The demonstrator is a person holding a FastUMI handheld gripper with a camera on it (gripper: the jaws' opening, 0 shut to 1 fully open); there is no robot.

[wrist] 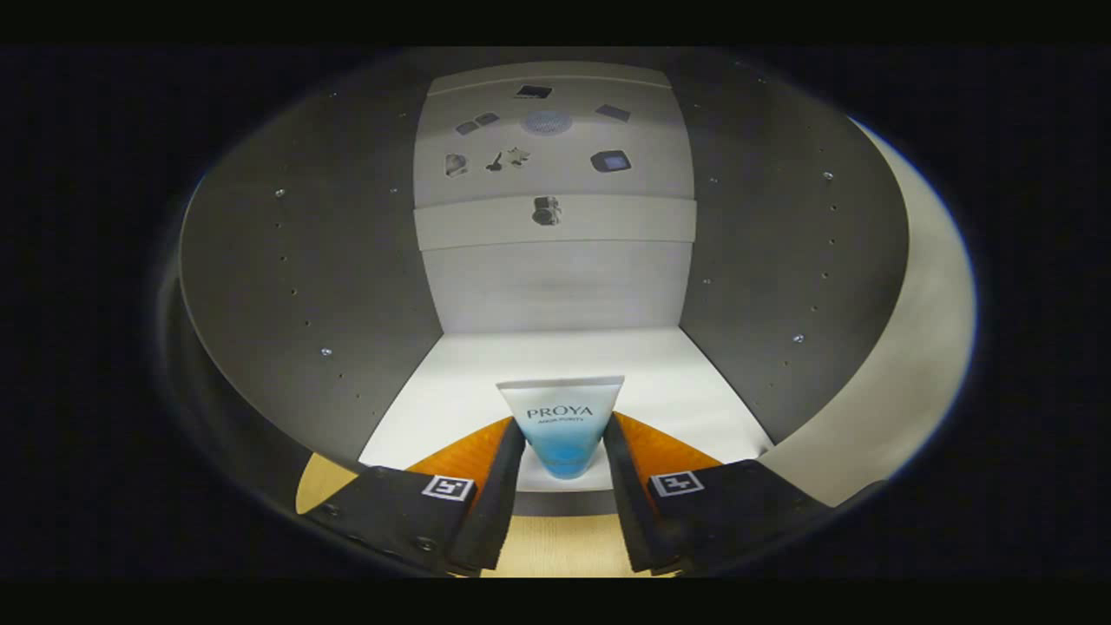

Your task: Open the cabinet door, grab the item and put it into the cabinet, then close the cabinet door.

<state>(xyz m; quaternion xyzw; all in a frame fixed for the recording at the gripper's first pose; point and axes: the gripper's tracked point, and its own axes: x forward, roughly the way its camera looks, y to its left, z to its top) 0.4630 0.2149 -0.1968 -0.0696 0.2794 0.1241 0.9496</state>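
Observation:
A white and blue tube [562, 408] stands upside down, cap end down and flat end up, between my fingers. My gripper [564, 438] is shut on it, one finger pressing each side of its lower half. The tube is at the front edge of the cabinet's white floor [451, 382], just inside the open cabinet. Grey side walls [321, 286] rise to the left and right, and the white back wall [555, 286] lies beyond the tube. The open cabinet door [924, 347] shows as a pale band to the right of the right wall.
A white shelf edge [486, 224] crosses the back wall above the tube, with a small dark thing [546, 210] on it. Several small dark things [610, 161] sit on the white panel higher up. The wooden tabletop [555, 542] lies under my fingers.

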